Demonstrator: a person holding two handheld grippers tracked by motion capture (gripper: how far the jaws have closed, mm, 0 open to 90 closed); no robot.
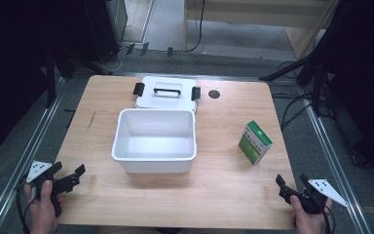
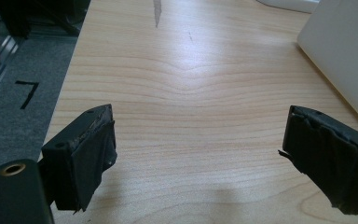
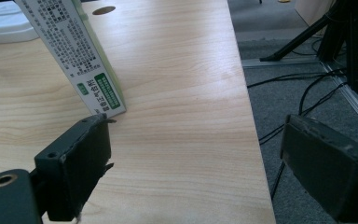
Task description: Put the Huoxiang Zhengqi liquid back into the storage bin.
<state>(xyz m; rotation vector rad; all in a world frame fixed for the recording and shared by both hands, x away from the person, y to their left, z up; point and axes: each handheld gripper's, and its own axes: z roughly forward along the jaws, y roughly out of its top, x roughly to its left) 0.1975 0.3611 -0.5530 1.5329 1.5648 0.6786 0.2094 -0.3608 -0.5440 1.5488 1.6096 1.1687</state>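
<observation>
White bin [image 1: 154, 141] at centre of tabletop [image 1: 224, 195], open top, nothing inside as far as the high view shows. In the left tongs' view just a cropped slab of white wall [image 2: 345, 56] at the right edge; rim and interior cut off. White lid [image 1: 166, 92] flat behind the bin, touching or nearly touching its far rim; black handle on top, black latch at each end; front edge hidden by the bin. Green-and-white carton [image 1: 255, 142] upright, right of the bin, well apart from it. Right tongs' view: carton [image 3: 74, 56] close up, top cut off, dense printed text too small to read. Dark round spot [image 1: 214, 94] on tabletop near the lid's right end. Left tongs [image 1: 70, 176] at near-left corner, jaws wide apart, gripping nothing, just bare wood between them [image 2: 196, 158]. Right tongs [image 1: 289, 184] at near-right edge, likewise spread wide and unloaded [image 3: 196, 168]; right jaw hangs past the tabletop edge over floor cables.
</observation>
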